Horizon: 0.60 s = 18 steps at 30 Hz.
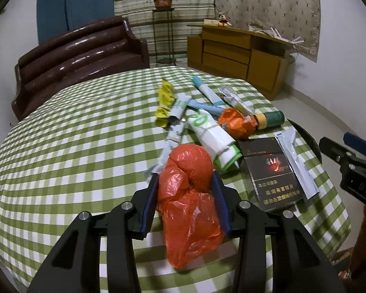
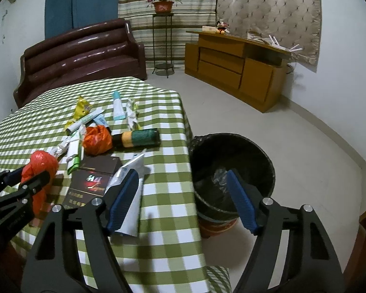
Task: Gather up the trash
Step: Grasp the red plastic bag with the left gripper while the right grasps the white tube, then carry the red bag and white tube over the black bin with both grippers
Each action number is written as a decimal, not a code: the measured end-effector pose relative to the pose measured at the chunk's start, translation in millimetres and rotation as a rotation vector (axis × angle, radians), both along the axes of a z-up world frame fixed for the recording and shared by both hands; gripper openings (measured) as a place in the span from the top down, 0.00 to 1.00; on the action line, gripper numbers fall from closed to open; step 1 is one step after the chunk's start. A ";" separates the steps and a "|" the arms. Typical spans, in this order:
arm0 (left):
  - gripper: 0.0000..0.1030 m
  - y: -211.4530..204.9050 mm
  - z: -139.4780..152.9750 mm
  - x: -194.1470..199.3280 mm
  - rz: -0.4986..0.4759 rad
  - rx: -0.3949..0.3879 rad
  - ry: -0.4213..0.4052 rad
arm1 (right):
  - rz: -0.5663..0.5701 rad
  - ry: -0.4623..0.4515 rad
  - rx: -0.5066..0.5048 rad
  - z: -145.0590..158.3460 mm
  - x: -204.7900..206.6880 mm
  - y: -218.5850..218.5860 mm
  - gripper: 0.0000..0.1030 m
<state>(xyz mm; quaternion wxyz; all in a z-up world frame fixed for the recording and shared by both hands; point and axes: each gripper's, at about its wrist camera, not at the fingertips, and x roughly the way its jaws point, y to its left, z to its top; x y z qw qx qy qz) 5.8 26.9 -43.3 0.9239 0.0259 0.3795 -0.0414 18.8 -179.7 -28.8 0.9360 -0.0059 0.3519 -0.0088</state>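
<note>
Left gripper [image 1: 184,183] has its pads squeezing the knotted red plastic bag [image 1: 190,195] on the tabletop [image 1: 73,134], probably to lift it, while right gripper [image 2: 183,195] hangs open and empty beside the black-lined trash bin [image 2: 231,168].

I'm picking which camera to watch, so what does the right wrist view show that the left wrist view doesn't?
Only the right wrist view shows the black-lined trash bin on the floor beside the table, seen between the open right gripper fingers, which hold nothing.

Only the left wrist view shows the left gripper fingers on both sides of the red plastic bag, touching it.

Both show the checked tablecloth, the litter pile, the dark cigarette box, the green roll and the brown sofa.
</note>
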 end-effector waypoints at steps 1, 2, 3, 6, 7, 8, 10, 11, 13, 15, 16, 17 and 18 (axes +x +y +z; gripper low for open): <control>0.59 3.0 1.9 -1.5 0.007 0.004 -0.004 | 0.006 0.000 0.001 0.3 0.1 2.9 0.30; 0.59 6.1 3.7 -2.6 0.016 0.010 -0.011 | 0.012 0.000 0.003 0.7 0.5 4.8 0.30; 0.59 8.6 5.3 -3.6 0.024 0.015 -0.018 | 0.019 -0.001 0.005 0.9 0.6 8.0 0.30; 0.59 16.8 9.0 -6.0 0.049 0.035 -0.036 | 0.041 0.001 0.008 -0.2 0.9 17.2 0.30; 0.59 20.1 9.5 -6.1 0.060 0.043 -0.040 | 0.049 0.003 0.008 -0.8 1.7 19.8 0.30; 0.59 22.8 9.5 -6.0 0.064 0.045 -0.040 | 0.058 0.007 0.005 -2.7 2.4 23.5 0.30; 0.59 28.8 9.0 -5.4 0.077 0.044 -0.039 | 0.067 0.021 -0.003 -7.2 4.1 26.3 0.30; 0.59 30.4 9.0 -6.0 0.081 0.044 -0.038 | 0.068 0.031 -0.007 -10.0 5.5 27.2 0.30; 0.59 34.1 9.1 -6.6 0.088 0.045 -0.039 | 0.069 0.048 -0.015 -13.5 7.1 29.1 0.30; 0.59 35.7 9.1 -6.4 0.094 0.044 -0.038 | 0.063 0.060 -0.017 -16.8 8.9 28.3 0.30; 0.59 35.6 8.8 -6.0 0.096 0.042 -0.038 | 0.062 0.064 -0.014 -18.0 9.5 28.0 0.30; 0.59 35.3 8.6 -5.6 0.096 0.041 -0.037 | 0.062 0.067 -0.012 -18.7 9.8 27.7 0.31; 0.59 36.5 8.3 -5.4 0.097 0.037 -0.034 | 0.064 0.073 -0.012 -19.8 10.4 28.4 0.33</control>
